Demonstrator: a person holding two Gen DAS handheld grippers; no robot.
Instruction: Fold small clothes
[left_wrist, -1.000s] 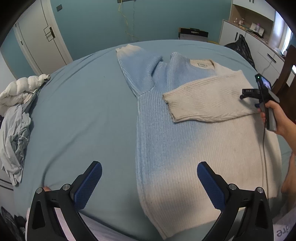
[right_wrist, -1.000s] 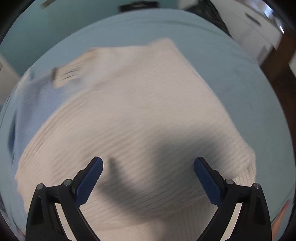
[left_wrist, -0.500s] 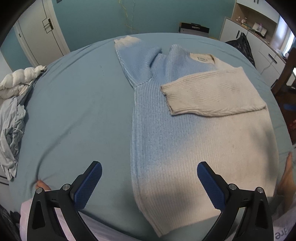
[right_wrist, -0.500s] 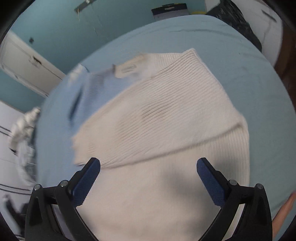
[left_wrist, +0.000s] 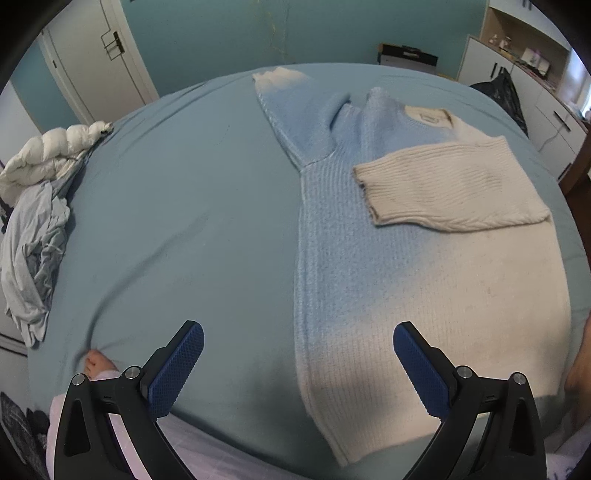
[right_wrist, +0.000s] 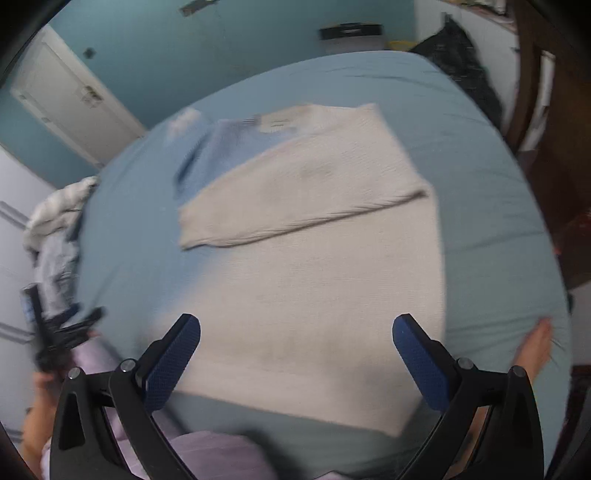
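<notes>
Ribbed knit sweater (left_wrist: 424, 258); smooth bedsheet (left_wrist: 184, 221)

Left gripper (left_wrist: 298, 363) jaws spread wide, right gripper (right_wrist: 296, 356) likewise, both empty

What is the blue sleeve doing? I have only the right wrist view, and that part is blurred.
Observer: The blue sleeve is not folded. It lies spread out from the sweater toward the far side of the bed.
Operator: And the left gripper? I see only a dark blur.
Observer: The left gripper is open and holds nothing; it is above the sweater's near left edge.
Operator: How far does the white sleeve reach?
Observer: The white sleeve lies across the chest, and its cuff stops short of the left side edge.
</notes>
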